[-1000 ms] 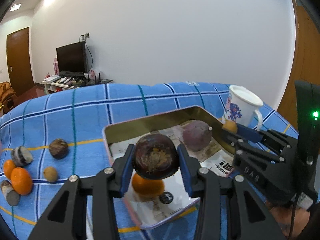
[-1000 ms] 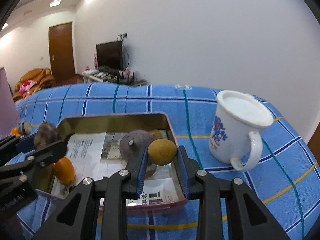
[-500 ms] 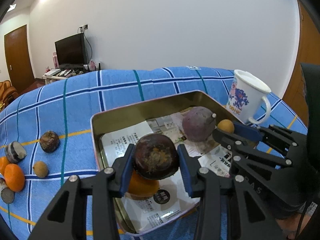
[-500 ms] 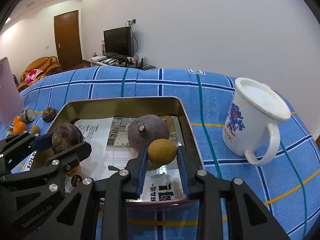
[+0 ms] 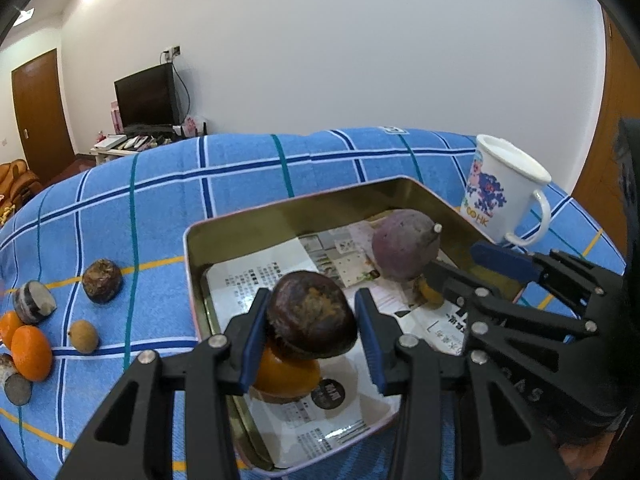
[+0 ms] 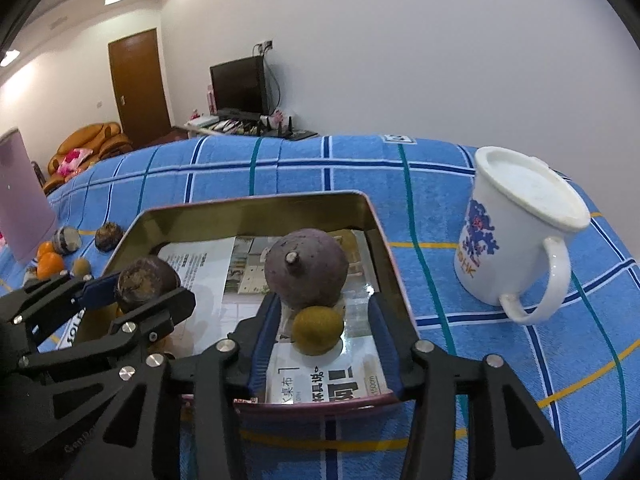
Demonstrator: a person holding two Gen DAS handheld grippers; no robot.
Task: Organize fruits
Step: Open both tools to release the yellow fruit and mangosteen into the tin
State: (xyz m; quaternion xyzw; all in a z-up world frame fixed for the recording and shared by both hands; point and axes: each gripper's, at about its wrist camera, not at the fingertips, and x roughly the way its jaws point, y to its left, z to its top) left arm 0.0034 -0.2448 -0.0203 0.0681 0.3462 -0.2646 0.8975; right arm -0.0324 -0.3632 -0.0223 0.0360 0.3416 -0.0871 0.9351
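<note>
Orange (image 5: 286, 376) half-hidden (beneath passion fruit (image 5: 311, 316)).

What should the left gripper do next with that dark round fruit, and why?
Probably open the left gripper and let the dark fruit drop. It is held inside the tin's outline, just above the orange, while the right gripper stands open with its small brown fruit lying on the newspaper.
</note>
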